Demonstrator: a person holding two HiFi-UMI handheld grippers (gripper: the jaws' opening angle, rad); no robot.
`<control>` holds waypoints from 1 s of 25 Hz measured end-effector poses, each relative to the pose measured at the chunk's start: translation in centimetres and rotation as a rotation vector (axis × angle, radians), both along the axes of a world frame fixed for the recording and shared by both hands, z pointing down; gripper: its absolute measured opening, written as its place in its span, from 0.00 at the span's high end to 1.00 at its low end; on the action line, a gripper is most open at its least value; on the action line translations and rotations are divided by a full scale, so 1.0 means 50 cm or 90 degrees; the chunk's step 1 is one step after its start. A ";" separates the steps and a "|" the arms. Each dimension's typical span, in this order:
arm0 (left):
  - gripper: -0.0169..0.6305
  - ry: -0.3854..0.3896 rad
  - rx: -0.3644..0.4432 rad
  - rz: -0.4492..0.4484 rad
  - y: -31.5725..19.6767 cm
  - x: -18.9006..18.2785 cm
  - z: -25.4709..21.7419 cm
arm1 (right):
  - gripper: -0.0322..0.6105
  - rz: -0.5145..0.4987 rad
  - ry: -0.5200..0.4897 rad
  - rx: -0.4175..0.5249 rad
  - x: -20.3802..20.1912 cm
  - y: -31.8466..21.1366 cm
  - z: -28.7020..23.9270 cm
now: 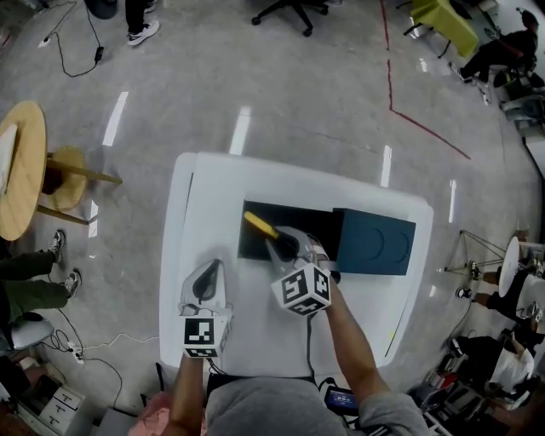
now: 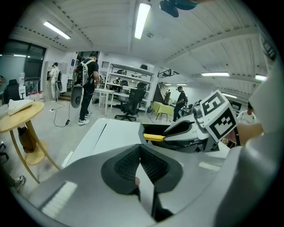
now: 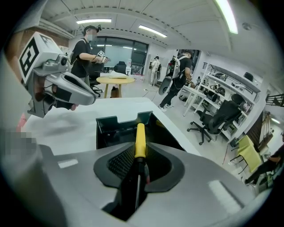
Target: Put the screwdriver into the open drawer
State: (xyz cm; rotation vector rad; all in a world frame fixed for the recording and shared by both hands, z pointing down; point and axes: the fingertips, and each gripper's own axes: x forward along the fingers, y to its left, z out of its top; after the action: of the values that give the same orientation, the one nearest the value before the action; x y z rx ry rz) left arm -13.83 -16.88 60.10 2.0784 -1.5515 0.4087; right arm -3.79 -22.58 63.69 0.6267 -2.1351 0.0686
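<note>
- right gripper (image 3: 138,165) pinching the screwdriver (image 3: 140,141) at the dark shank; yellow handle sticks out ahead of the jaws, toward the frame's centre
- looks held that way so the handle leads into the drawer (image 1: 255,249) and drops flat on release
- head view: screwdriver sits over the drawer's left part, centre of frame, tilted, handle toward upper left; can't tell if it touches the drawer floor
- drawer is pulled out to the left of the blue cabinet (image 1: 379,243), top open, seemingly empty, so it can take the tool from above
- left gripper (image 1: 207,277) at lower left of the drawer, jaws pressed together on nothing, parked clear of the drop path
- white table (image 1: 196,196) bare apart from the cabinet; nothing blocks the way in
- likely risk: handle catching the drawer's far notched rim
- around: round wooden table (image 1: 21,166) at left edge, floor cable (image 1: 72,60) and office chair (image 1: 289,10) up top, people at the frame edges
</note>
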 end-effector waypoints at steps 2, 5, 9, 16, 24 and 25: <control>0.95 0.000 -0.001 0.001 -0.002 0.001 0.004 | 0.83 -0.001 0.004 -0.003 0.001 -0.002 0.007; 0.95 0.001 -0.002 0.001 -0.004 0.002 0.006 | 0.83 0.000 0.004 -0.008 0.000 -0.003 0.012; 0.95 -0.001 -0.005 0.003 -0.005 0.006 0.008 | 0.82 0.003 0.000 -0.017 0.002 -0.007 0.017; 0.95 -0.003 -0.009 0.001 -0.004 0.008 0.011 | 0.82 0.015 -0.007 -0.031 0.002 -0.008 0.022; 0.95 -0.005 -0.004 0.000 0.001 0.009 -0.004 | 0.81 0.027 -0.002 -0.025 0.006 -0.011 0.018; 0.95 -0.006 -0.002 0.000 0.002 0.007 -0.005 | 0.80 0.027 -0.002 -0.026 0.006 -0.010 0.018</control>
State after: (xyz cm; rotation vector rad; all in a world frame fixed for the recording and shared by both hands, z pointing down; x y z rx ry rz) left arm -13.46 -16.75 59.86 2.0766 -1.5551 0.4224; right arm -3.50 -23.08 64.57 0.6485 -2.1190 0.1357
